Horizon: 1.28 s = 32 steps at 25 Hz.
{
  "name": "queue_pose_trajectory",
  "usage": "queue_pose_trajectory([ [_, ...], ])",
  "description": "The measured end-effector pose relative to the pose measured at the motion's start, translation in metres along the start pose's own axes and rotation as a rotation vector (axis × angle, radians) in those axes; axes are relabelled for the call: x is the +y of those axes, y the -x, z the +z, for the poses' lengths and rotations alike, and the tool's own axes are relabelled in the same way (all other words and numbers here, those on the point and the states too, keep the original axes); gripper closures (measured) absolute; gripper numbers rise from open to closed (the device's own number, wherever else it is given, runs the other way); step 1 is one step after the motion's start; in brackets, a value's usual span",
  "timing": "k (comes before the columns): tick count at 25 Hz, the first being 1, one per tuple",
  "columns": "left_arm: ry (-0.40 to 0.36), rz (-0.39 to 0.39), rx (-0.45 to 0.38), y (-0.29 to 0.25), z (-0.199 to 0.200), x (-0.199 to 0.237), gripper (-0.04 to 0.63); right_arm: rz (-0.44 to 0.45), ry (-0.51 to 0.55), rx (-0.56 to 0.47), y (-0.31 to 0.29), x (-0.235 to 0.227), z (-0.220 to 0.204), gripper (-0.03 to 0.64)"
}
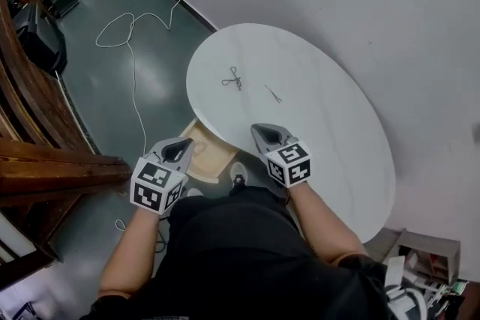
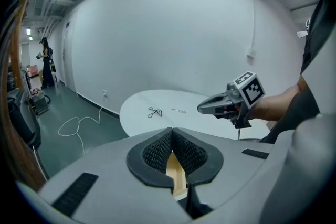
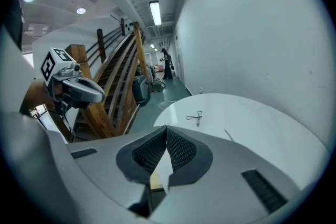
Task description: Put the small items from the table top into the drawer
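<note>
Head view: a round white table [image 1: 330,139] carries a dark scissor-like tool [image 1: 232,78] and a thin pin [image 1: 272,93], near each other but apart.
Tool axis: roughly left to right across the tabletop, finger loops toward the table's left edge.
Pin axis: slanted, upper left to lower right.
Drawer [image 1: 208,155]: wooden, pulled out under the table's near edge, between the two grippers.
Left gripper [image 1: 182,148]: over the drawer, jaw tips pressed together, nothing held.
Right gripper [image 1: 264,133]: at the table's near rim, jaws together, empty.
Left gripper view only: the drawer's wood shows in the gap behind the jaw tips.
Right gripper view only: a wooden staircase [image 3: 118,86] behind the left gripper.
</note>
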<state>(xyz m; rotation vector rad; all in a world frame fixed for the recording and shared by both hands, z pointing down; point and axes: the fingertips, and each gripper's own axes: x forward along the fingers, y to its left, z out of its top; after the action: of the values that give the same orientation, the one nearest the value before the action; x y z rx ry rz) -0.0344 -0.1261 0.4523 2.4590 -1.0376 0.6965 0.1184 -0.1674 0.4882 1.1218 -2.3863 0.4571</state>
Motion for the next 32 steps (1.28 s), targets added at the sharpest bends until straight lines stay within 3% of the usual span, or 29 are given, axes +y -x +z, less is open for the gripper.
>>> queue_pose_trajectory([
  [10,0.076,0.074,0.013,-0.025,0.0,-0.004,0.58,-0.147,0.09,0.188,-0.017,-0.121,-0.052,0.607],
  [22,0.152,0.166,0.052,-0.033,-0.008,0.002,0.58,-0.146,0.144,0.334,-0.068,-0.19,-0.088,0.557],
  [32,0.203,0.22,0.086,-0.028,-0.021,0.014,0.58,-0.096,0.14,0.377,-0.086,-0.209,-0.097,0.548],
])
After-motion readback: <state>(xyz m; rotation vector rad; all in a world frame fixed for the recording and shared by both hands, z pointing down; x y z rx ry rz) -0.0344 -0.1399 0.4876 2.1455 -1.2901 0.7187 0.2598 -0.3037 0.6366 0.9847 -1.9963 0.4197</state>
